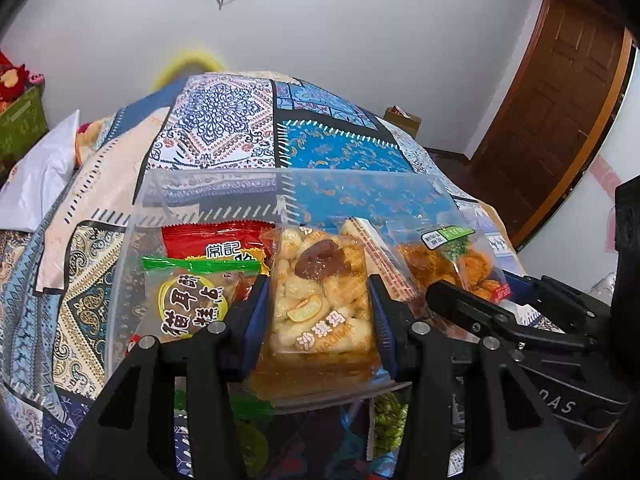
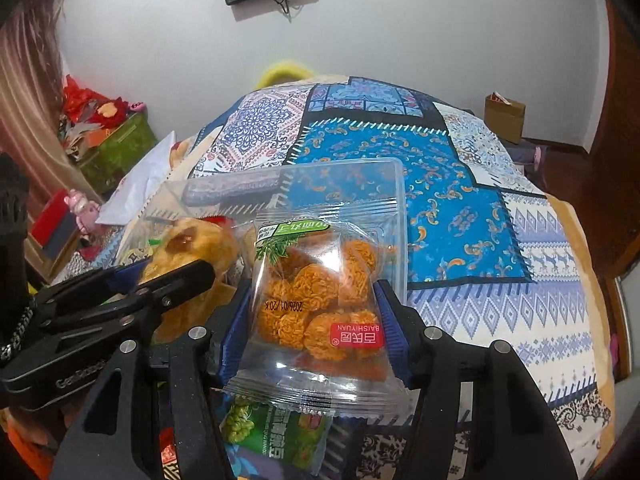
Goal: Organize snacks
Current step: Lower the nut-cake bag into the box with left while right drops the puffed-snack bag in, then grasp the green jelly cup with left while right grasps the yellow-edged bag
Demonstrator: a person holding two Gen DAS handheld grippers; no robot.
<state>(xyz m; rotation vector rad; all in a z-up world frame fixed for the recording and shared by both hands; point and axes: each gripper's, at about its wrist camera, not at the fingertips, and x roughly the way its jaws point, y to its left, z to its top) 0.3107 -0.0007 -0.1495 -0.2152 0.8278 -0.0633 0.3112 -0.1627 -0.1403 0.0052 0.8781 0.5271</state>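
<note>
1. The left claw (image 1: 318, 316) is clamped on a clear pack of pale puffed cake (image 1: 320, 300), blue pads pressing both its sides; the pack hangs over the clear plastic box (image 1: 208, 184)
2. The right claw (image 2: 316, 320) is clamped on a clear pack of orange noodle balls (image 2: 320, 292), held just above the same box's (image 2: 360, 176) near right corner
3. To do this step well, I judge each pack should be lowered flat into a bare spot before the grip loosens; crinkly film slips, so a steady squeeze matters
4. Inside the box, a green-topped round-label pack (image 1: 192, 300) and a red pack (image 1: 216, 240) fill the left side, so room looks best at the right, though the floor there is partly hidden
5. The two claws sit close together and could bump; a green pea pack (image 2: 276, 440) lies below on the patchwork bedspread (image 2: 460, 208), which has wide open room to the right
</note>
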